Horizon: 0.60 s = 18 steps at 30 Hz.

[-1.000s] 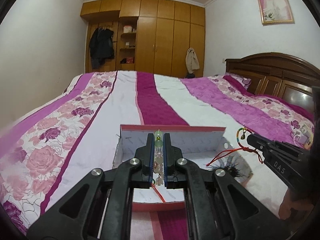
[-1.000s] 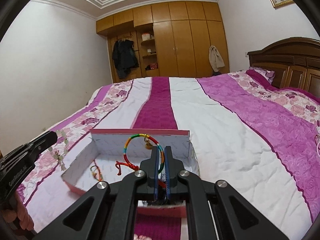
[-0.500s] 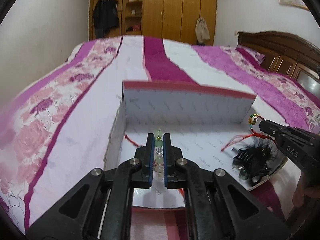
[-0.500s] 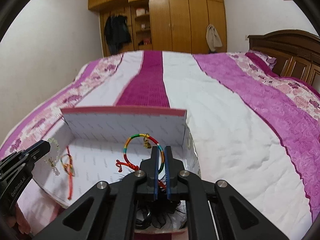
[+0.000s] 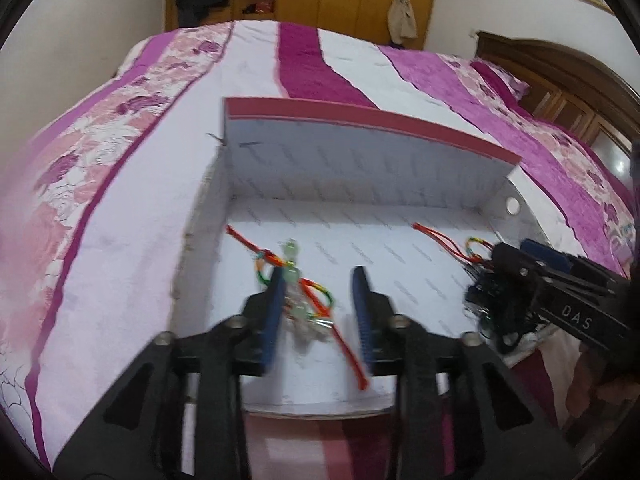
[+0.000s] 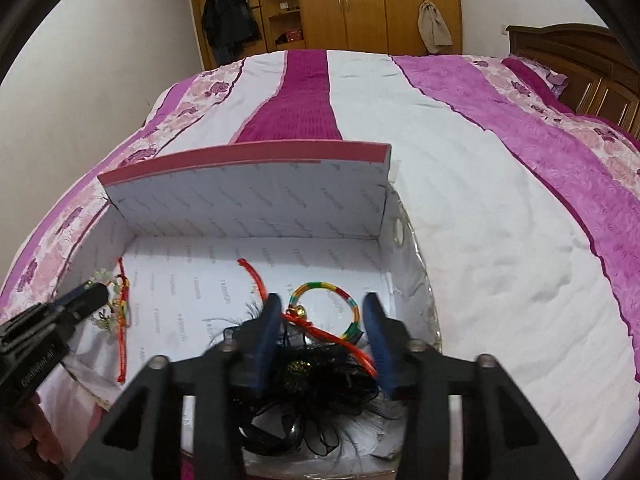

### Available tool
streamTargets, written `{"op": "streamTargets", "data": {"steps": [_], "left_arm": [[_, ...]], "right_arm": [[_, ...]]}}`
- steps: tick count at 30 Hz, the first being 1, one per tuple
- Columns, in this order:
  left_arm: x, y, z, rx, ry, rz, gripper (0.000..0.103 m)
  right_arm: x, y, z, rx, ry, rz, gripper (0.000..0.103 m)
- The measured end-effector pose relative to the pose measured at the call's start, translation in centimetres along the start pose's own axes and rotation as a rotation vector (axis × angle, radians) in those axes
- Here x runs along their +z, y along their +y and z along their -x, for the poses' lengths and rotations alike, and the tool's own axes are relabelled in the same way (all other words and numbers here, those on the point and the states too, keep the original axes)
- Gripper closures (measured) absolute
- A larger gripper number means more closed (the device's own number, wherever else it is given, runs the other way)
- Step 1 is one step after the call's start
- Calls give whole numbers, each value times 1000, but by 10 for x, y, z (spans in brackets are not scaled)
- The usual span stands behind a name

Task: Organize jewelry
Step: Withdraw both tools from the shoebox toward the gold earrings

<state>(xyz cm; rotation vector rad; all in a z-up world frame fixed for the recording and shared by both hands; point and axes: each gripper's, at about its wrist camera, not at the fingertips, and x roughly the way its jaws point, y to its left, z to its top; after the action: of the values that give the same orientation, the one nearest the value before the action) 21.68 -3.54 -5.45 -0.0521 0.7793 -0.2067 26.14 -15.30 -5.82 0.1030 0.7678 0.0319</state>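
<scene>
Both my claws are down inside the white box [image 5: 360, 168] on the bed [image 6: 480, 184]. My left gripper [image 5: 320, 284] has just been opening, jaws apart now, and the pale green bead bracelet [image 5: 294, 276] sits loose between them, up against the left pad, on top of a red cord [image 5: 344, 344]. My right gripper [image 6: 320, 312] has just been opening too, with the rainbow bangle [image 6: 348, 300] lying between its pads, over a black feathery hairpiece [image 6: 312, 392].

White box [image 6: 256, 204] with pink rim; rainbow bangle [image 6: 325, 307], red cord [image 6: 121, 350], black feathers [image 6: 320, 392]; magenta-striped floral bedspread [image 6: 480, 200].
</scene>
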Motion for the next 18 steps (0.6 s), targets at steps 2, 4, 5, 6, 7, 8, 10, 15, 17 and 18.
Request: {"op": "streamTargets", "data": {"steps": [2, 4, 5, 6, 7, 8, 10, 15, 17, 18], "left_arm": [[-1, -6, 5, 3, -12, -14, 63], [1, -5, 9, 3, -30, -12, 61], [2, -3, 12, 0, -37, -5, 61], [3, -1, 15, -6, -44, 5, 61], [4, 1, 19, -10, -54, 14, 61], [5, 2, 24, -11, -67, 23, 61], [6, 5, 32, -10, -90, 32, 61], [10, 7, 52, -23, -146, 44, 59], [10, 6, 60, -21, -171, 41, 58], [9, 6, 65, -20, -185, 40, 58]], "right_arm": [[1, 3, 2, 6, 9, 8, 47], [0, 6, 5, 6, 2, 17, 42], [1, 7, 7, 7, -2, 17, 41], [0, 8, 10, 9, -8, 17, 40], [0, 8, 12, 14, -14, 14, 39], [0, 8, 14, 18, -18, 11, 39], [-2, 6, 21, 33, -36, 6, 36], [-4, 5, 39, 65, -80, -1, 32], [-6, 6, 49, 76, -104, -3, 30], [-7, 7, 54, 80, -116, -3, 29]]}}
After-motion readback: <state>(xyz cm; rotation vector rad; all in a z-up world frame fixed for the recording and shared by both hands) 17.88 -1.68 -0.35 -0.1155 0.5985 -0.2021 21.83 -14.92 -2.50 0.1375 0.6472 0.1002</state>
